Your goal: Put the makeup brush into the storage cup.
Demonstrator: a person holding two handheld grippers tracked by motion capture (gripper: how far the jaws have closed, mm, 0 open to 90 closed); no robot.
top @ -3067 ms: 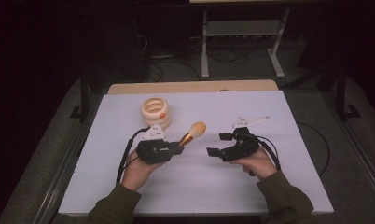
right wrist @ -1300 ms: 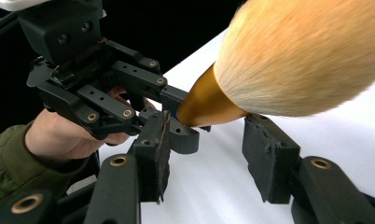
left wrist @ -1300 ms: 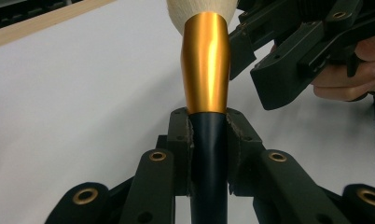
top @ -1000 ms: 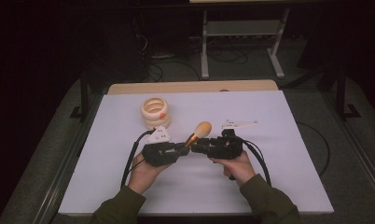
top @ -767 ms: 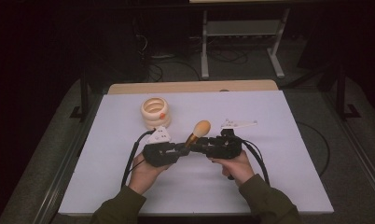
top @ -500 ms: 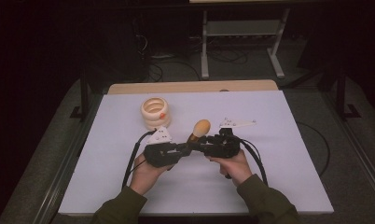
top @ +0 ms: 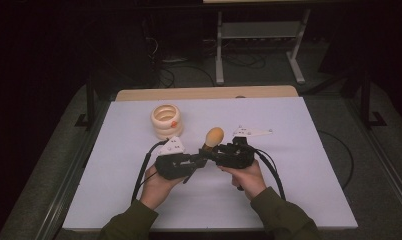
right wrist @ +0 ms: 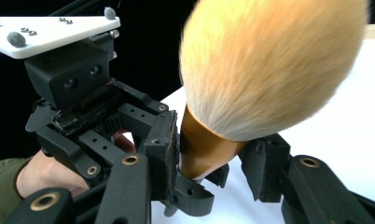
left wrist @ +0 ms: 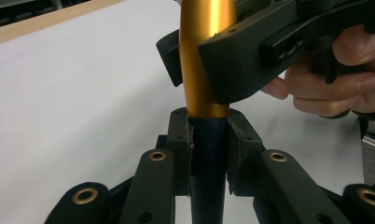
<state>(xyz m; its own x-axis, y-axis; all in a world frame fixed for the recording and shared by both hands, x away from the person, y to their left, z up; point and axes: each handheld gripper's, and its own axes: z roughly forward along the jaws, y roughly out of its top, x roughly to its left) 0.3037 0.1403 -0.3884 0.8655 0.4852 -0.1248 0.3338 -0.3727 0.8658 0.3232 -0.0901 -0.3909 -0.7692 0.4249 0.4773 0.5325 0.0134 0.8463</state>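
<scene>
A person holds 2 grippers close together over the middle of a white table [top: 299, 150]. Between them stands a brush [top: 212, 139] with a dark handle, a gold collar and a round tan head.

The left gripper [top: 195, 163] is clamped tight on the dark lower handle, just under the gold collar. The brush's long axis runs up and away from that gripper, head pointing toward the far side of the table.

The right gripper [top: 212, 151] comes in from the right, crosswise to the handle. Its jaws have just been closing and bracket the gold collar directly above the left gripper's hold. One pad [right wrist: 169, 140] touches the collar; the other stands slightly off it, so the grip looks unfinished.

A stack of cream rings [top: 166, 120] sits well apart, further back on the left.
</scene>
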